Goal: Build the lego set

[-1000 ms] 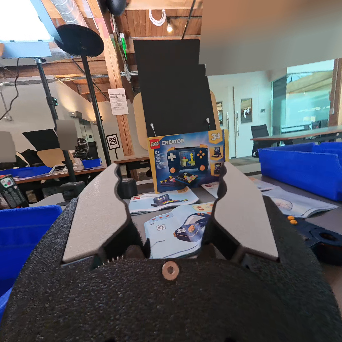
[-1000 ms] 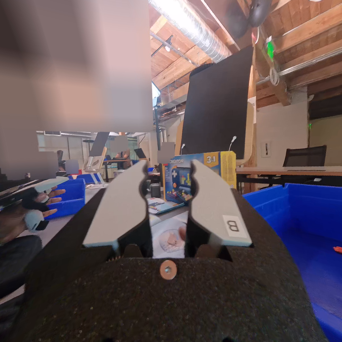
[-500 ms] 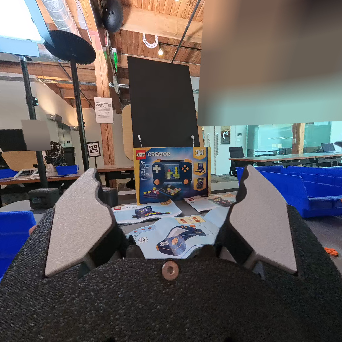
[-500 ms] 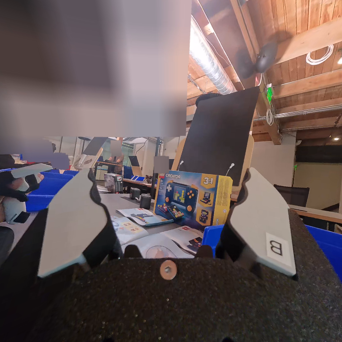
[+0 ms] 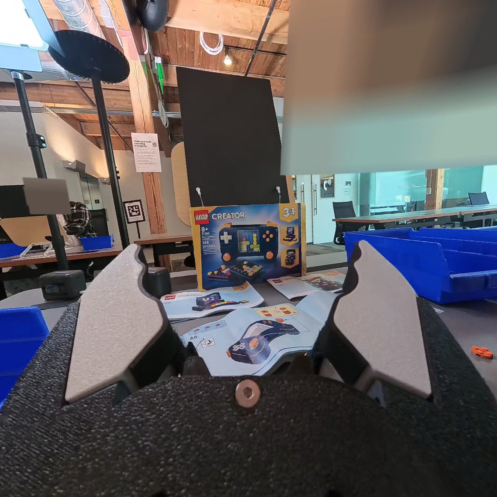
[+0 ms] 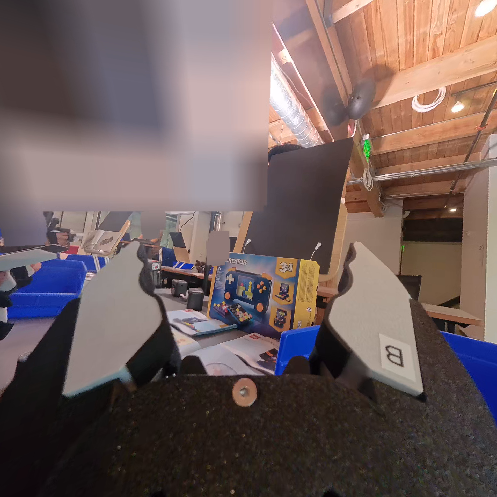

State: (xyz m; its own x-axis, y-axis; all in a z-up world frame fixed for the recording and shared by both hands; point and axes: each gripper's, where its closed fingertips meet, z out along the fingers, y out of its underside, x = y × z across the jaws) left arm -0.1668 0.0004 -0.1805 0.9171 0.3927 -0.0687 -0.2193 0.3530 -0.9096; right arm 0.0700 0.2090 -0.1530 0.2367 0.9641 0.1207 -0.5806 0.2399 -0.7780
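Note:
The lego set's box [image 5: 247, 244] stands upright at the back of the grey table; it also shows in the right wrist view [image 6: 265, 291]. An open instruction booklet [image 5: 252, 338] lies in front of it, between my left gripper's fingers. My left gripper [image 5: 247, 258] is open and empty, held above the table facing the box. My right gripper [image 6: 246, 258] is open and empty, raised over the corner of a blue bin [image 6: 295, 347]. A small orange lego piece [image 5: 482, 352] lies on the table at the right. No built model is in view.
Two closed booklets [image 5: 212, 302] [image 5: 306, 283] lie by the box. A blue bin [image 5: 419, 261] stands on the right and another [image 5: 18, 336] on the left. A black board [image 5: 228, 139] rises behind the box. Two small black boxes [image 6: 188, 293] sit at the back. The other gripper's finger [image 6: 24, 258] and a hand show at far left.
Both grippers have opened wide from narrower gaps. The left view has swung level toward the box; the dark blue model at its right edge has left the view. The right gripper lifted out of the blue bin.

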